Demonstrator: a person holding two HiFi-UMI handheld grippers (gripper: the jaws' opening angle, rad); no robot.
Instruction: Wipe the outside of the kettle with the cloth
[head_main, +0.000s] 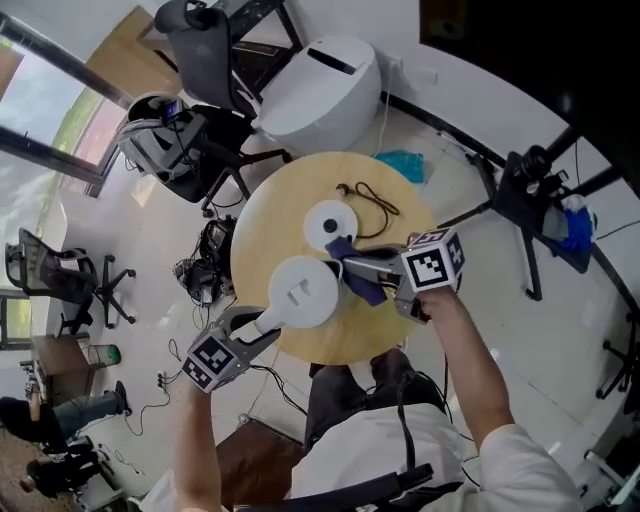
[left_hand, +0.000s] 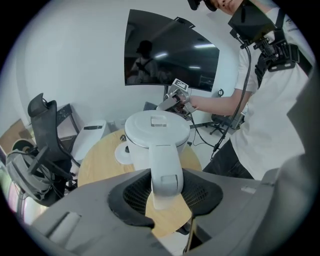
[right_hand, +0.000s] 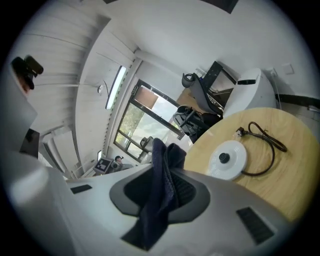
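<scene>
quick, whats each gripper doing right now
left gripper: closed on the white plastic kettle, gripping its handle
right gripper: closed on the dark blue cloth

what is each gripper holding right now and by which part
Left gripper clamps the white plastic kettle by its handle. Right gripper pinches the dark blue cloth by a bunched fold.

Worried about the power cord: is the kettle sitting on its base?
No, the left gripper holds the kettle by its handle, apart from the base.
</scene>
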